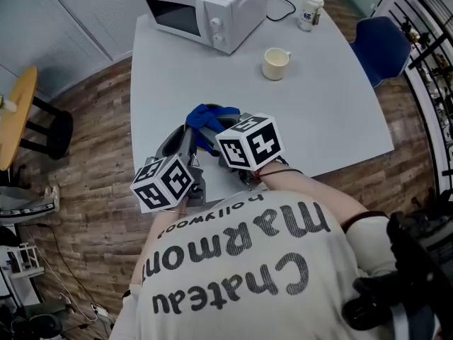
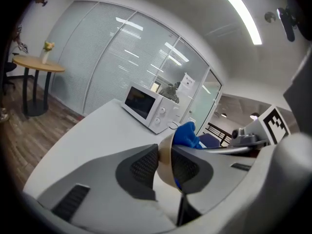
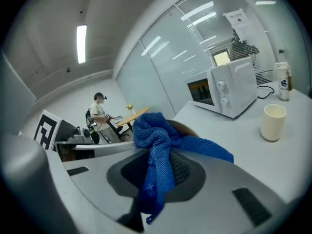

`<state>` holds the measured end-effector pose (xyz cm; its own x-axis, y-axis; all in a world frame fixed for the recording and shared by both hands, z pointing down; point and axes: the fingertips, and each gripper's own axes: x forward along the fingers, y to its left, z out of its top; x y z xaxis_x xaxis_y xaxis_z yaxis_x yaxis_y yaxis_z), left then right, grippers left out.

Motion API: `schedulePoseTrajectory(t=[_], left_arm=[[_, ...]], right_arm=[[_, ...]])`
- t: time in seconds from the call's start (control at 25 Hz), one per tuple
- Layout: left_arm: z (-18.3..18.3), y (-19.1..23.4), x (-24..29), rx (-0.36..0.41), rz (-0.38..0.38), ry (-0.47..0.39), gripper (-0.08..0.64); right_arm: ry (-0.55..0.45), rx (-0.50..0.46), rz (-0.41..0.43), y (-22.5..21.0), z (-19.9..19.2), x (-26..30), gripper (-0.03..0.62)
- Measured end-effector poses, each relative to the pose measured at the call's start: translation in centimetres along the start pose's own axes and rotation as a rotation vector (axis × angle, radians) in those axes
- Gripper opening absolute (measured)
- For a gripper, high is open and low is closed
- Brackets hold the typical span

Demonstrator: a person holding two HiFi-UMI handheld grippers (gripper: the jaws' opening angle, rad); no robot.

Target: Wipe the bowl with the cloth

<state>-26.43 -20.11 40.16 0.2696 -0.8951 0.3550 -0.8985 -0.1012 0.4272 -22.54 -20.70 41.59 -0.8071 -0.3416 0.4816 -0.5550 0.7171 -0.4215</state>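
My left gripper [image 2: 164, 168] is shut on the rim of a tan bowl [image 2: 165, 150], which stands on edge between its pads. A blue cloth [image 2: 188, 134] pokes out just beyond that rim. My right gripper [image 3: 158, 168] is shut on the blue cloth [image 3: 152, 133], which bunches above the jaws and hangs down between them; the bowl's brown rim [image 3: 189, 128] shows right behind it. In the head view both grippers meet above the near edge of the grey table [image 1: 333, 112], with the cloth [image 1: 207, 116] at their tips and the bowl mostly hidden.
A white microwave [image 1: 205, 9] stands at the table's far end, with a cream cup [image 1: 275, 64] and a small white container [image 1: 310, 10] near it. A blue chair [image 1: 382, 44] is at the right, a round wooden table [image 1: 18, 115] at the left. A person [image 3: 100, 112] stands far off.
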Motion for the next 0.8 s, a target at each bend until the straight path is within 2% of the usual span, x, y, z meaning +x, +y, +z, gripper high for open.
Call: schedulePoseTrajectory(t=[0.16, 0.32, 0.44, 0.56, 0.68, 0.8], left_arm=[[0.3, -1.0, 0.0, 0.066, -0.013, -0.006, 0.081], [0.9, -1.4, -0.3, 0.125, -0.023, -0.018, 0.083], [0.6, -1.7, -0.4, 0.146, -0.03, -0.011, 0.086], [0.0, -1.1, -0.3, 0.118, -0.016, 0.008, 0.086], [-0.7, 0.0, -0.1, 0.071, 0.006, 0.03, 0.084], [-1.3, 0.7, 0.0, 0.023, 0.009, 0.056, 0.084]], right_arm=[[0.004, -0.017, -0.001, -0.5, -0.2, 0.0, 0.064], [0.02, -0.003, 0.095, -0.1, -0.7, 0.3, 0.064], [0.071, -0.081, 0.103, 0.2, -1.7, 0.5, 0.064], [0.103, -0.2, 0.065, 0.1, -2.5, 0.8, 0.064], [0.176, -0.327, 0.013, -0.7, -3.6, 0.9, 0.064], [0.222, -0.389, -0.031, -1.5, -4.4, 0.9, 0.064]])
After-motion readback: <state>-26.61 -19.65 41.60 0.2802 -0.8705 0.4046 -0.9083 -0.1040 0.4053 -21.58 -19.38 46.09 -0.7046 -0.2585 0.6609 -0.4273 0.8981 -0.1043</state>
